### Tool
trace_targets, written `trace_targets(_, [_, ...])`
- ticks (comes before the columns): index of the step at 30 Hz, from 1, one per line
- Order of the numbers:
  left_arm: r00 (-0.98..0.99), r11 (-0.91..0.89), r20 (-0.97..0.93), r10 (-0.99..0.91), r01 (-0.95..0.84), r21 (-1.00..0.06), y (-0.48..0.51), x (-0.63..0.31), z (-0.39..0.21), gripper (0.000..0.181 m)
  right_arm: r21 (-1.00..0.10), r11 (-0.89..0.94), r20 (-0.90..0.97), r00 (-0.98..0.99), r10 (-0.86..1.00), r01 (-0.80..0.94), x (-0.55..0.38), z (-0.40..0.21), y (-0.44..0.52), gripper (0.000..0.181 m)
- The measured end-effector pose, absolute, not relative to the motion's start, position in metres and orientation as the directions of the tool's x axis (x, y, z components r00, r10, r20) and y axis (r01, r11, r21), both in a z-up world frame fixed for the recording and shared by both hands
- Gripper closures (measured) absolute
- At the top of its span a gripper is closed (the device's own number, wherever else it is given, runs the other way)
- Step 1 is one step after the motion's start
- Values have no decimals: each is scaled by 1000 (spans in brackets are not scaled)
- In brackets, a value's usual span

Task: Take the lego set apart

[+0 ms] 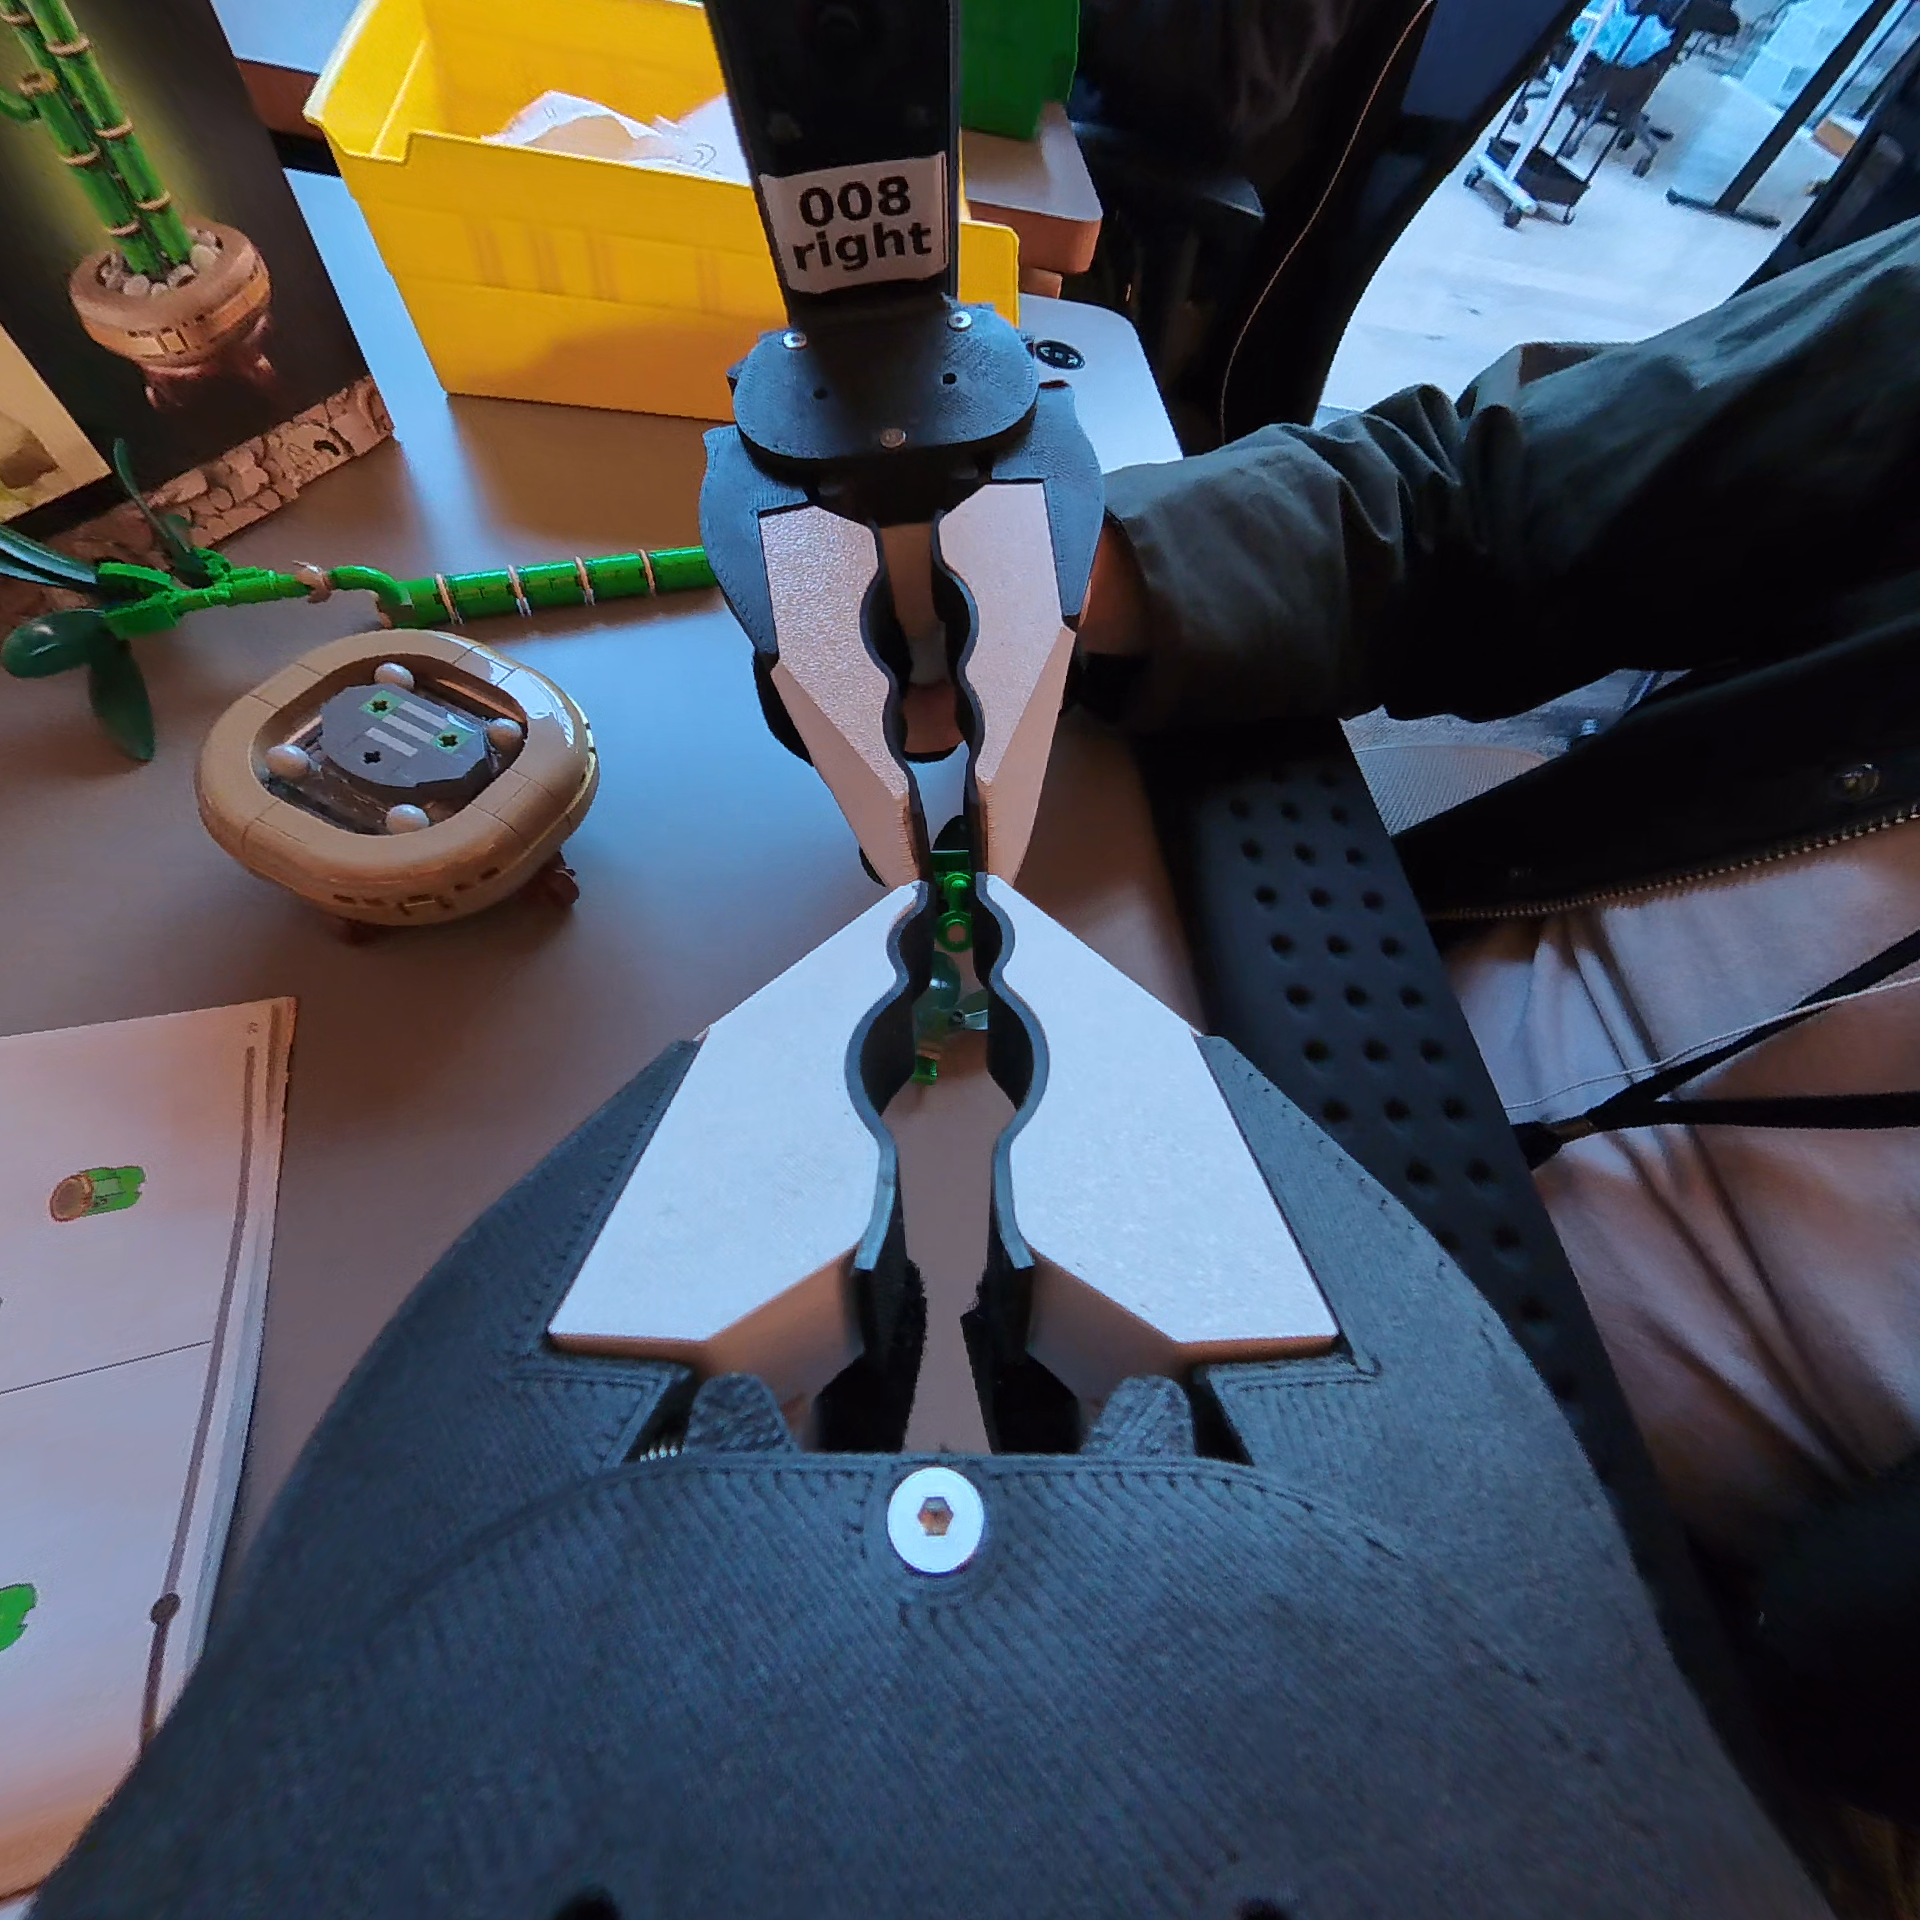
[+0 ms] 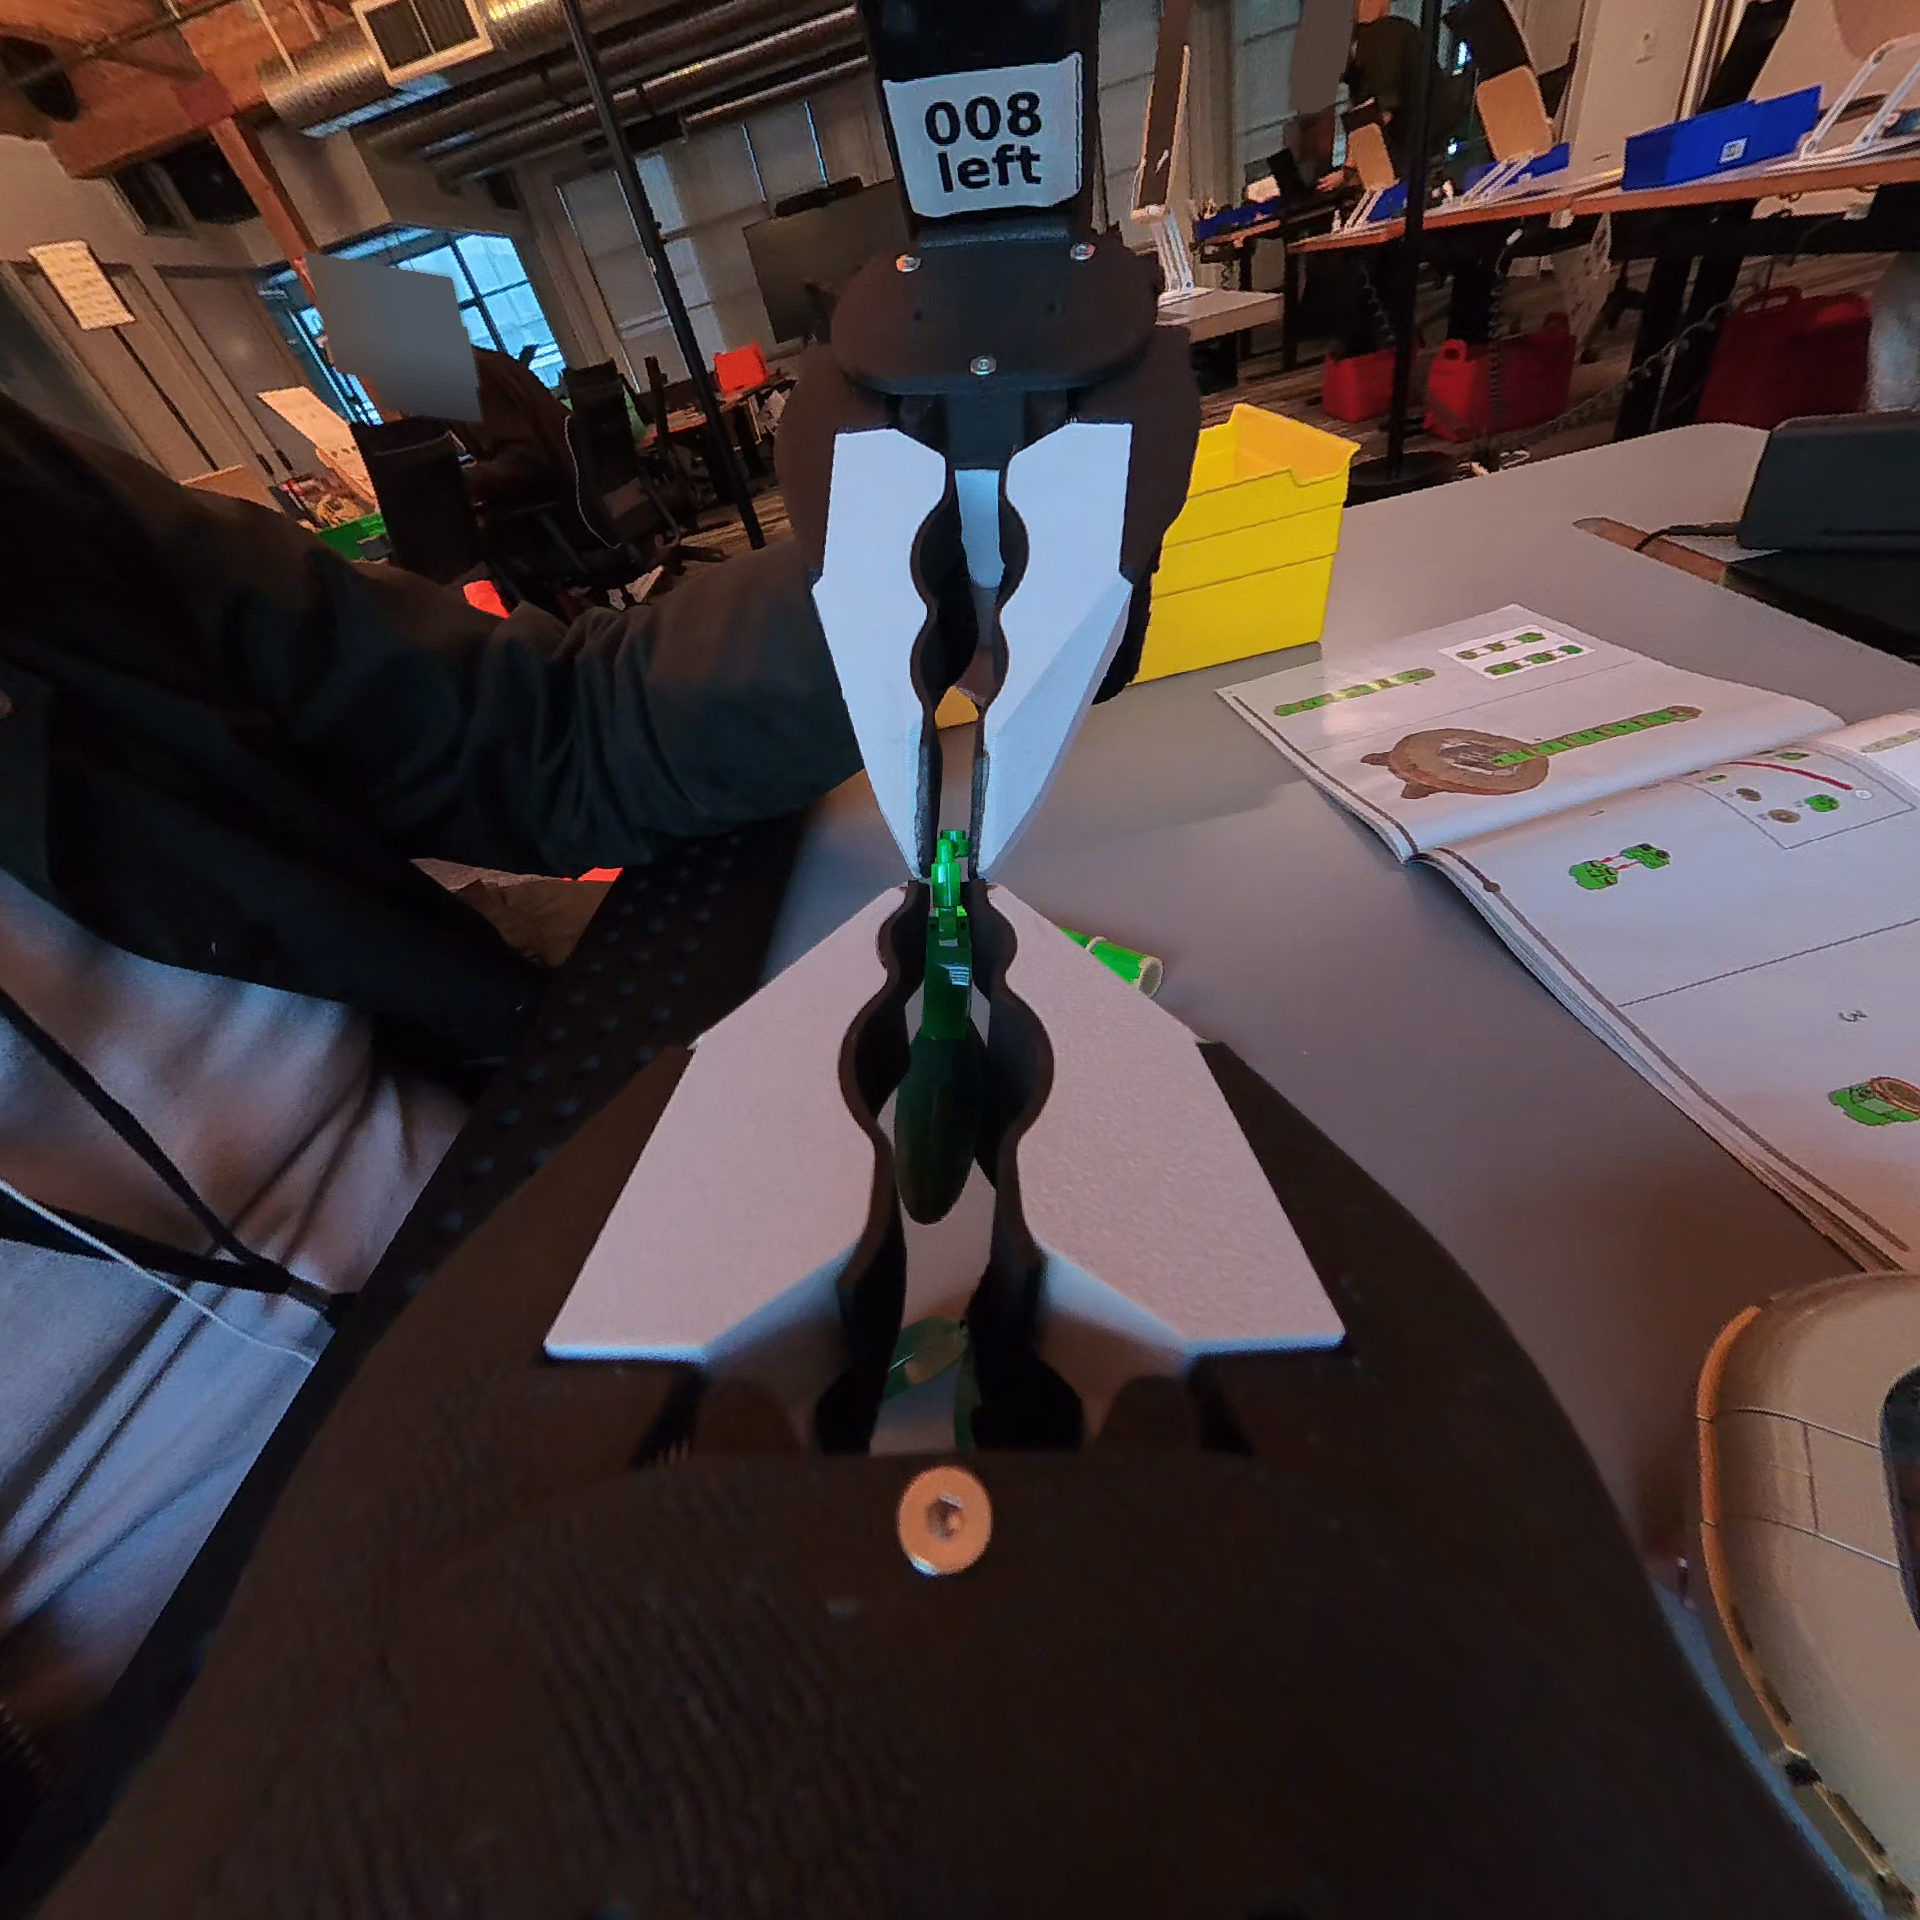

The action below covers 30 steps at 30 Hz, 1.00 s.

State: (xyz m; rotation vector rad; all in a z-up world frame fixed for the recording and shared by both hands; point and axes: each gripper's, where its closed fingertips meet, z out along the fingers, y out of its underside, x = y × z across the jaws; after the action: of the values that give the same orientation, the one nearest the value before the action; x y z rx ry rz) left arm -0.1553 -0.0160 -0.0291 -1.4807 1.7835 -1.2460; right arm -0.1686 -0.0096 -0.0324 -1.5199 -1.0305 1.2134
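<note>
I am gripping one green sprig (image 1: 951, 914) with both tongs, left (image 1: 948, 896) and right (image 2: 948, 891), beside the pot (image 1: 395, 774); uneven pulling risks flinging pieces.

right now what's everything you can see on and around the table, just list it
small leaf piece: 1, green, pinched between both grippers' tips above the table edge
bamboo stalk: 1, green with tan rings and dark leaves, lying on the table behind the pot
pot base: 1, tan with a dark centre, standing on the table
short bamboo segment: 1, green, lying on the table
instruction booklet: 1, white, open on the table
set box: 1, dark with a bamboo picture, at the table's far left
bin: 1, yellow, at the back of the table
chair: 1, black, perforated, at the table edge
left gripper: 1, black and white, shut on the leaf piece
right gripper: 1, black and white, shut on the leaf piece
sleeve: dark, behind the right gripper
</note>
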Motion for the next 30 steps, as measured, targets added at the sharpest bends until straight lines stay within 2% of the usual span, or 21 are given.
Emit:
trace_targets(12, [-276,-94,239,-931,-452,-887,-8,-160,-22,176,-970,-233,-216,194,957,70,-161,-33,-4,175])
trace_targets(18, [-242,-69,206,-948,-477,-876,4,-159,-33,157,-965,-256,-240,218,946,49,-154,-34,4,175])
trace_targets(30, [-255,87,64,-965,-539,-837,-4,-153,-57,173,-964,-157,-101,249,963,215,-162,-56,1,175])
